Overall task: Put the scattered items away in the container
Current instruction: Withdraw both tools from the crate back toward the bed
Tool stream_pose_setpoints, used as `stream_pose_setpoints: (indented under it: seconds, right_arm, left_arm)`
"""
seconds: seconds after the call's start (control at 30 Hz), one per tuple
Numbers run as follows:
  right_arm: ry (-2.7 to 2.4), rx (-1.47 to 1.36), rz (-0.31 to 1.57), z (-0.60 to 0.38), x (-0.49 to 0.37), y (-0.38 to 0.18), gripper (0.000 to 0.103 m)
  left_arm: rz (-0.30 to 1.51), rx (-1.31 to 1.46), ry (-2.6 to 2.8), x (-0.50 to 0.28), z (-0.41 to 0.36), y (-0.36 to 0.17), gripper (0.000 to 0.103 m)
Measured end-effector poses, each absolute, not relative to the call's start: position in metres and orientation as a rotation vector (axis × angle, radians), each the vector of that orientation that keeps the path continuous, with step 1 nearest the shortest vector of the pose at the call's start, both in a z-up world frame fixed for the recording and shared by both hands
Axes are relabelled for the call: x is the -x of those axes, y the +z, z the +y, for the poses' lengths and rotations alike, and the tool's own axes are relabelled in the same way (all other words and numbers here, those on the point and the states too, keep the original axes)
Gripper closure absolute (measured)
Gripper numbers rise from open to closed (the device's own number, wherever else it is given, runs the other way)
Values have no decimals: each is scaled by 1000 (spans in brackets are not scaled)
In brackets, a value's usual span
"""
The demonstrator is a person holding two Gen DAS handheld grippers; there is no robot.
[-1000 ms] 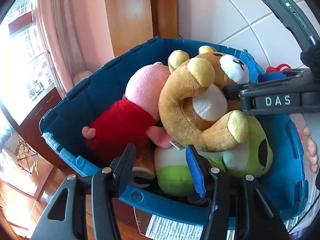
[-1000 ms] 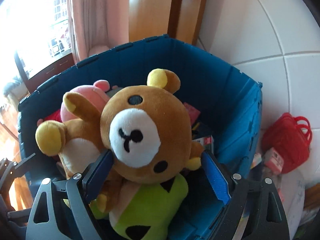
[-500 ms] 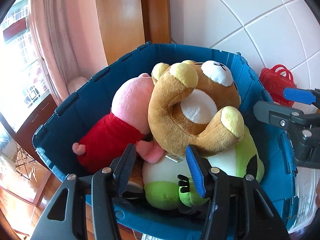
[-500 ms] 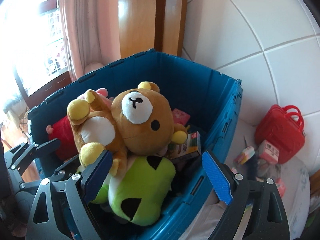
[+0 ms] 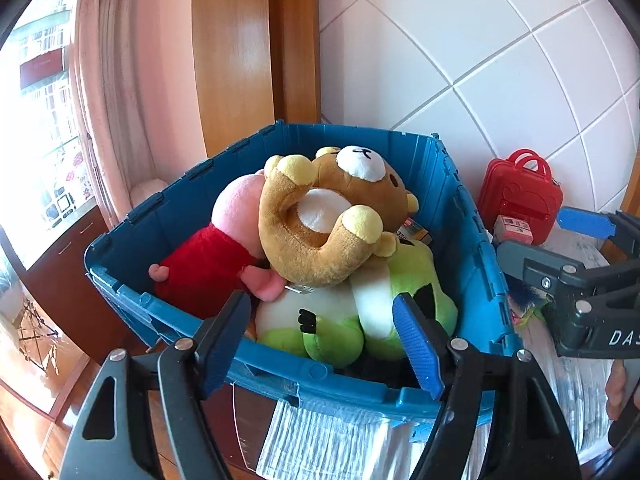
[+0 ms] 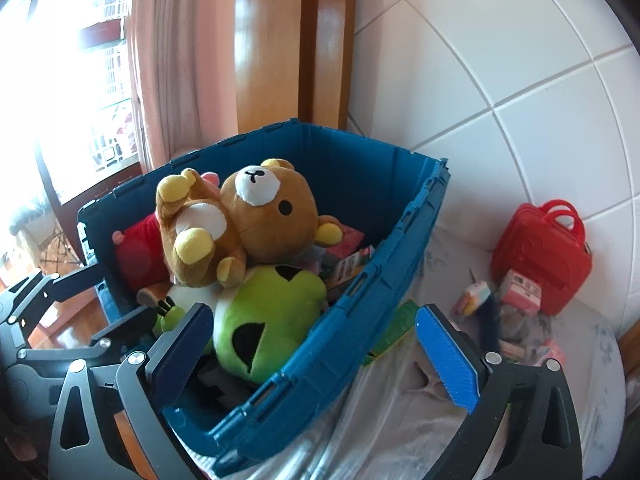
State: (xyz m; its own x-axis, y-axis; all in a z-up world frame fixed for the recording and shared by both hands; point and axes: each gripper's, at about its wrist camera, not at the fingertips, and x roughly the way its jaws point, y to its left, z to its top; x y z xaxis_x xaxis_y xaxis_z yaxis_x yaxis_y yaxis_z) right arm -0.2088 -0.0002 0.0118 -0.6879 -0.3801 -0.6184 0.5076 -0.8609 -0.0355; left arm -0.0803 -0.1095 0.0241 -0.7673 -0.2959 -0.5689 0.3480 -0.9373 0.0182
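Both grippers have backed away, left gripper (image 5: 324, 344) and right gripper (image 6: 316, 354) wide open, empty; brown bear (image 6: 248, 224) lies head toward blue bin's (image 6: 384, 276) far wall

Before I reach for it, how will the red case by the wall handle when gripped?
The red case looks like hard moulded plastic, so probably stiff and a bit slippery. It stands upright against the tiled wall, so a push may tip it. Its top handles probably offer the surest grip.

A bed sheet (image 6: 400, 420) carries the blue bin (image 6: 360, 292) at ten o'clock; a red case (image 6: 540, 256) and small boxes (image 6: 520, 290) lie at two o'clock.
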Motion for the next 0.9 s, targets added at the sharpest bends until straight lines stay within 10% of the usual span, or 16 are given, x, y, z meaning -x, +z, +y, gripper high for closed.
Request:
stream_pose_setpoints:
  seconds: [0.9]
  right_arm:
    - [-2871,-1100,-102,410,249,-65,0]
  left_arm:
    - [38,-995,-2919,256,143,-23,25]
